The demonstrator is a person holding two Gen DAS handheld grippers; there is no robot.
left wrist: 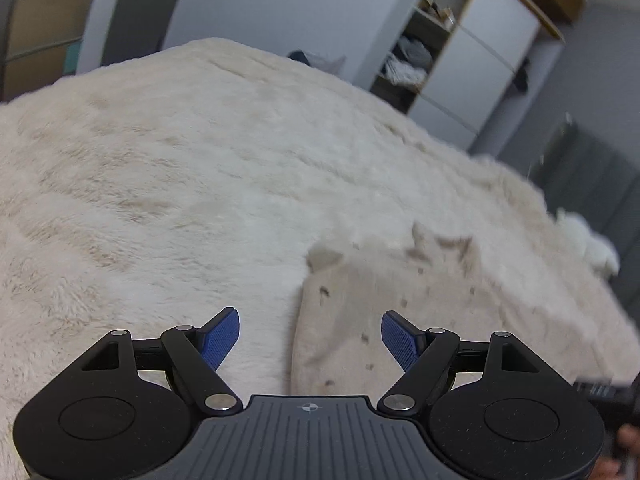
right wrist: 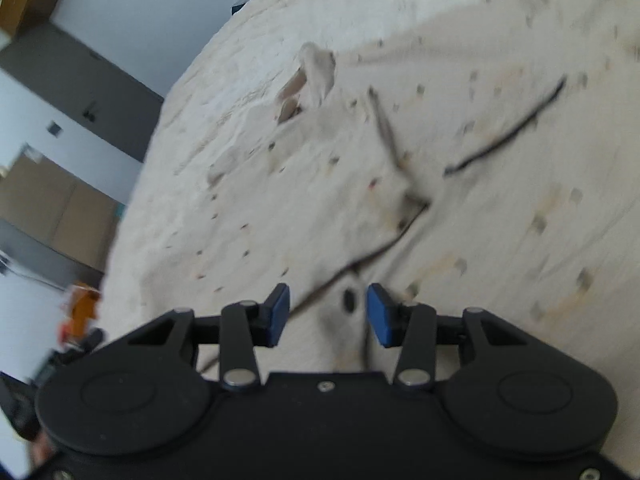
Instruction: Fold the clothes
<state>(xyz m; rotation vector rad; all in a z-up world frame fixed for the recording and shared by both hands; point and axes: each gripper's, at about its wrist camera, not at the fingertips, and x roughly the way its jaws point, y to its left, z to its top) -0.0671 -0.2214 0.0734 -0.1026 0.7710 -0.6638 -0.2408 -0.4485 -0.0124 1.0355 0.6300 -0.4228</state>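
Lying spread on a cream fluffy blanket [left wrist: 168, 168], the beige speckled garment [left wrist: 360, 320] has its near edge just ahead of the left gripper [left wrist: 310, 338], whose jaws stand wide with nothing between them; a shelf unit [left wrist: 420, 52] with piled cloth stands beyond the blanket. Seen from the right wrist, the garment [right wrist: 300, 200] fills the view, blurred, with a dark seam and a raised fold; the right gripper [right wrist: 328, 314] is close over it, jaws apart around a small dark button [right wrist: 349, 300], the blue pads [right wrist: 280, 312] not pressing the cloth.
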